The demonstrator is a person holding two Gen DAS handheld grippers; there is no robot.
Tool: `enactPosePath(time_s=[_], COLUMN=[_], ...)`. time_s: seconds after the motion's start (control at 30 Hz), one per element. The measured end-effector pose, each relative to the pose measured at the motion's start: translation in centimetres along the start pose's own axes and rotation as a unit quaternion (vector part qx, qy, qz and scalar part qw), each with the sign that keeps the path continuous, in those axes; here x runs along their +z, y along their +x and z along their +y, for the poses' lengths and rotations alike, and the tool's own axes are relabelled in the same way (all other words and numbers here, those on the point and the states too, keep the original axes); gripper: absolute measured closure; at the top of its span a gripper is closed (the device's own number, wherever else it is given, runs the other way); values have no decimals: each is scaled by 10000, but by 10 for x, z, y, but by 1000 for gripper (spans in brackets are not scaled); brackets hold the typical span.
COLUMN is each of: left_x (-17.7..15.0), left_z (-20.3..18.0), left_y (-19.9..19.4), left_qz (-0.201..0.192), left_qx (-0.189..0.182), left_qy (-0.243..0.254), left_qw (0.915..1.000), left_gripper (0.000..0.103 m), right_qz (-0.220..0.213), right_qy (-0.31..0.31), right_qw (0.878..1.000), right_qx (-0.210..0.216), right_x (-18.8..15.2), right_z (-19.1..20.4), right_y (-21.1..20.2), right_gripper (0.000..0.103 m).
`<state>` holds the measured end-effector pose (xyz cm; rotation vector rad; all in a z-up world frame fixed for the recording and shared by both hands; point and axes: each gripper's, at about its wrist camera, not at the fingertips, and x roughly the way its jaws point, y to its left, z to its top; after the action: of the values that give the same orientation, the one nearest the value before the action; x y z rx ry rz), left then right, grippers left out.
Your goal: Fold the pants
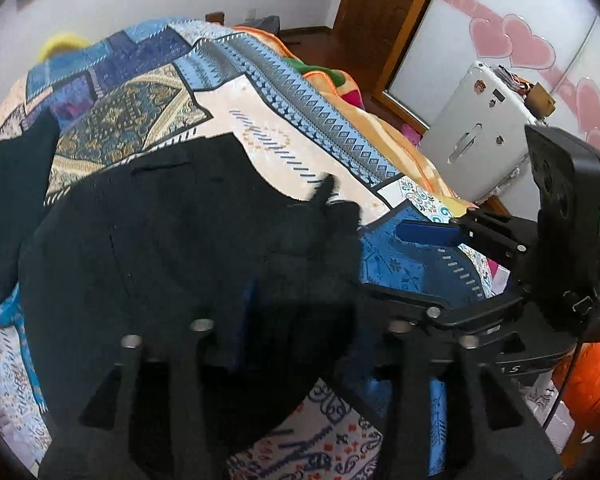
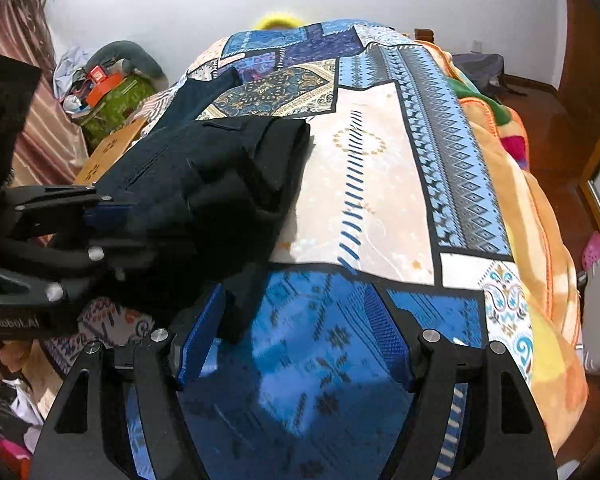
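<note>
Pants (image 2: 204, 184), dark matte cloth bunched in soft thick folds, lie on the patterned patchwork bedspread (image 2: 380, 184) at ten o'clock of the right gripper (image 2: 296, 336). Its ribbed blue pads stand wide apart, holding nothing. The left gripper (image 1: 300, 300) is buried in the cloth; I cannot tell its state. At far ten o'clock sits a green bag (image 2: 116, 100) of clutter.

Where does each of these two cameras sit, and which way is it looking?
Left wrist: sits on the left gripper, looking up the bed over the dark pants; the right gripper shows at the right.
Right wrist: sits on the right gripper, open above the bedspread; the left gripper shows at the left.
Shared: pants, bedspread, both grippers.
</note>
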<state>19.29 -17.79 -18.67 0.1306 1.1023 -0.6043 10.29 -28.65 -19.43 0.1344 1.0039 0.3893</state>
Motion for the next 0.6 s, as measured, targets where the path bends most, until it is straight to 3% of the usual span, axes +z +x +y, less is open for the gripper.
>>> enactPosePath(time_s=[0.07, 0.1, 0.27, 0.3, 0.37, 0.43, 0.5, 0.6], left_x=[0, 1, 12, 16, 23, 29, 36, 41], left_z=[8, 12, 37, 42, 58, 78, 108, 148], left_y=[-8, -15, -50, -57, -70, -73, -64, -46], left_qz=[-102, -165, -482, -604, -859, -1017, -873, -509], left_qx=[-116, -127, -243, -130, 339, 790, 1428, 1816], left_qy=[-221, -379, -806, -812, -771, -747, -822, -1004], left_qw=[9996, 9991, 9953, 9948, 9927, 9889, 9825, 9769], left_gripper=[33, 30, 27, 26, 8, 0, 0, 0], right_qz=[7, 10, 5, 9, 5, 22, 24, 32], right_qy=[-24, -27, 53, 49, 13, -6, 14, 23], right_qw=[10000, 10000, 9999, 9999, 9999, 9997, 9996, 9994], right_qx=[1, 14, 88, 111, 171, 225, 275, 345], right_x=[-2, -5, -6, -7, -7, -6, -6, -4], right_z=[0, 0, -1, 1, 4, 8, 13, 18], right_y=[-1, -3, -5, -5, -6, -4, -2, 3], right_gripper=[34, 34, 34, 34, 34, 34, 34, 34])
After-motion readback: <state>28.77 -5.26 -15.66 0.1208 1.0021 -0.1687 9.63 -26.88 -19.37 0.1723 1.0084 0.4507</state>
